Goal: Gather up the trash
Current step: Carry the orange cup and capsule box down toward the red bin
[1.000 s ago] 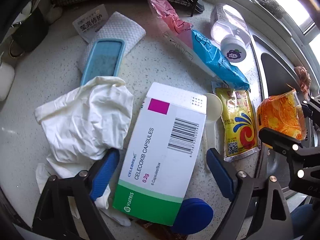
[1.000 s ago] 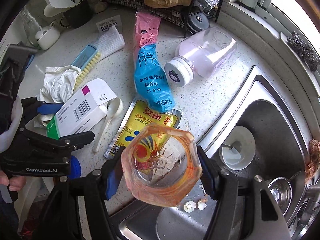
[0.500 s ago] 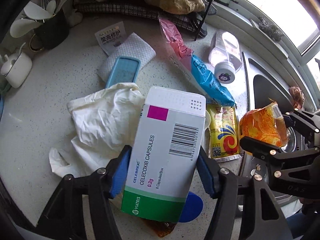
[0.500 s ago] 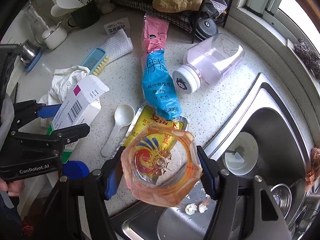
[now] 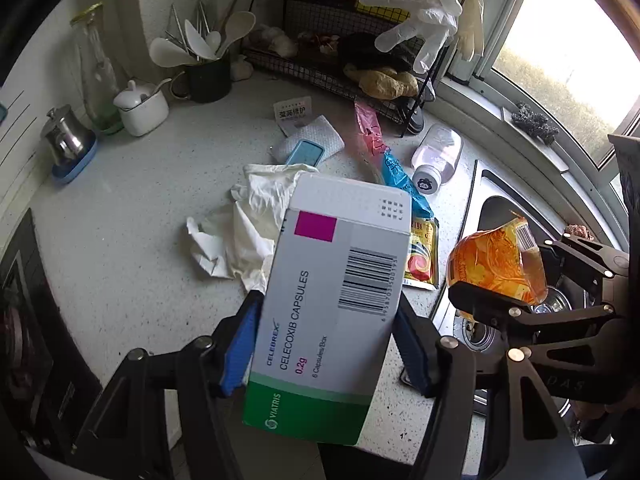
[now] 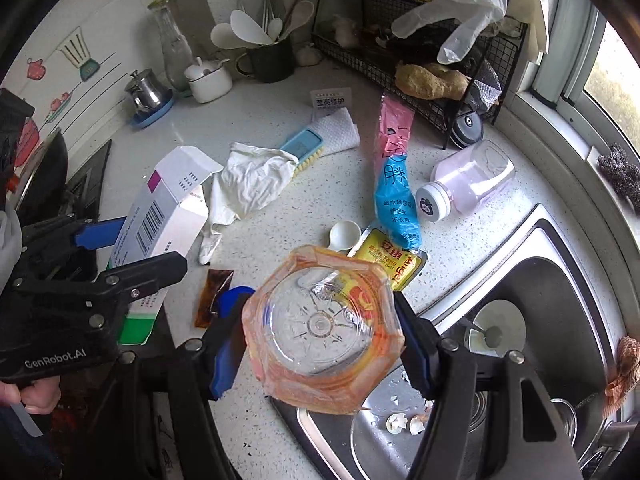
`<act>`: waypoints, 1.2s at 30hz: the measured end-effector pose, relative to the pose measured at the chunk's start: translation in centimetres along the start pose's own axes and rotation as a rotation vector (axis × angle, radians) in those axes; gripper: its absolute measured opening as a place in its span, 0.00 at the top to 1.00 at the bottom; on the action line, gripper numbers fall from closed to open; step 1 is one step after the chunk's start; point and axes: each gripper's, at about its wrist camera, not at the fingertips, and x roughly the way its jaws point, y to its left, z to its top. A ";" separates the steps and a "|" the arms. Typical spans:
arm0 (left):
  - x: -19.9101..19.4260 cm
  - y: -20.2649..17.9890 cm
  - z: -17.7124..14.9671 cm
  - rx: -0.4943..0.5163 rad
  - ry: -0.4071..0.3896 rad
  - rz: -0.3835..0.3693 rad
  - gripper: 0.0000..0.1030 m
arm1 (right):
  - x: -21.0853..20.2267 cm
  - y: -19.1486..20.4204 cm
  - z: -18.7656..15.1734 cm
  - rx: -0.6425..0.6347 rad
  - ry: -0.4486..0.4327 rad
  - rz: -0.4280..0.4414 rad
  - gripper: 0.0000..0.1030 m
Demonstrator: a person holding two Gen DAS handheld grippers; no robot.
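Your left claw point(image 5: 326, 344) is clamped on the capsule box point(image 5: 332, 300), right claw point(image 6: 320, 340) on the orange cup point(image 6: 322, 330). Keep both squeezed and level till you're over the bin.

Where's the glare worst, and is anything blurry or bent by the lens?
Left wrist view: window blown out white, capsule box sharp, counter edges bowed by fisheye. Right wrist view: softer daylight, sink rim curved, orange plastic cup slightly soft up close.
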 end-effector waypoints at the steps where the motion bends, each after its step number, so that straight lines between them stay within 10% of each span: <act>1: -0.9 -0.1 -0.9 -0.013 -0.011 0.012 0.41 | -0.5 0.4 -0.5 -0.018 -0.008 0.009 0.37; 19: -12.1 1.6 -16.8 -0.271 -0.063 0.237 0.41 | -5.0 11.1 -8.1 -0.313 -0.028 0.165 0.38; 36: -6.8 9.8 -28.4 -0.329 0.036 0.197 0.41 | 3.7 19.0 -15.6 -0.291 0.079 0.156 0.37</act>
